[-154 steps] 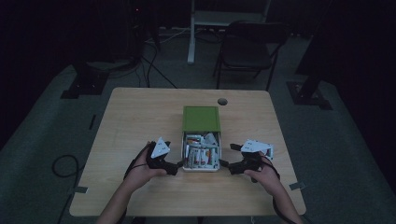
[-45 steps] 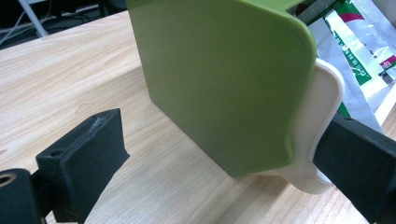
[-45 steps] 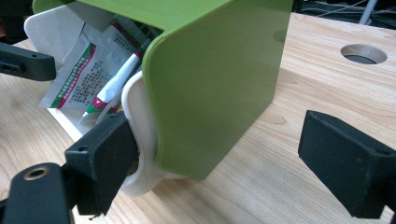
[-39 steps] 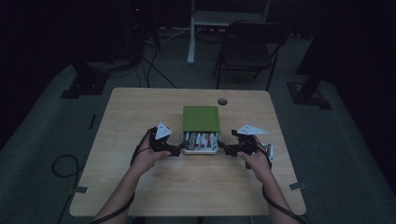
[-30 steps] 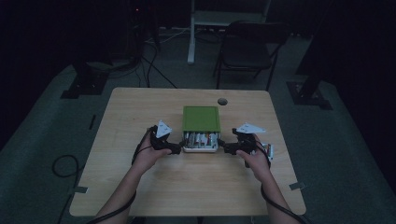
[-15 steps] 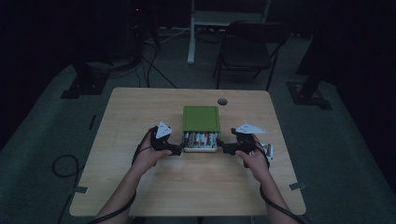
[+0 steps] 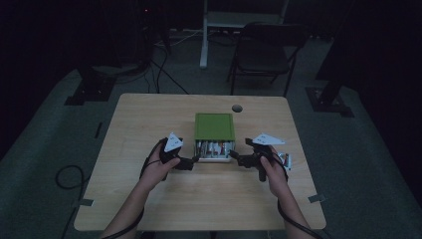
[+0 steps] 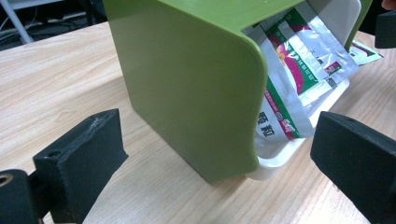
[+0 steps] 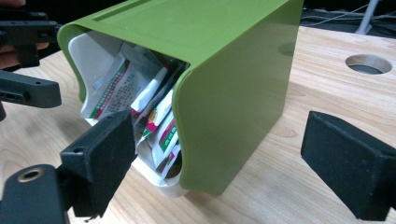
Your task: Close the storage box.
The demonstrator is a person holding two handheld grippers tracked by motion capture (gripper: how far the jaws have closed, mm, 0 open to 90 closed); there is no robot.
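Observation:
A green box-shaped case (image 7: pixel 214 126) stands mid-table with its white drawer (image 7: pixel 214 151) sticking out a little toward me. Several foil packets (image 8: pixel 299 56) stand crowded in the drawer. My left gripper (image 7: pixel 194 160) sits at the drawer's left front corner, jaws open and straddling the case's corner (image 8: pixel 187 84) and the drawer rim (image 8: pixel 289 149). My right gripper (image 7: pixel 238 159) is at the right front corner, open too, one jaw before the packets (image 9: pixel 140 93) and one beside the case wall (image 9: pixel 233 88). Neither jaw pair presses on anything.
A loose packet (image 7: pixel 284 159) lies on the table (image 7: pixel 149 124) by my right hand. A round cable hole (image 7: pixel 237 108) is behind the case. A folding chair (image 7: pixel 263 50) and cables stand on the floor beyond the table's far edge.
Five seconds ago the drawer stood pulled far out; it now sits mostly inside the case. Both grippers have moved forward with it. Over the last second little has shifted.

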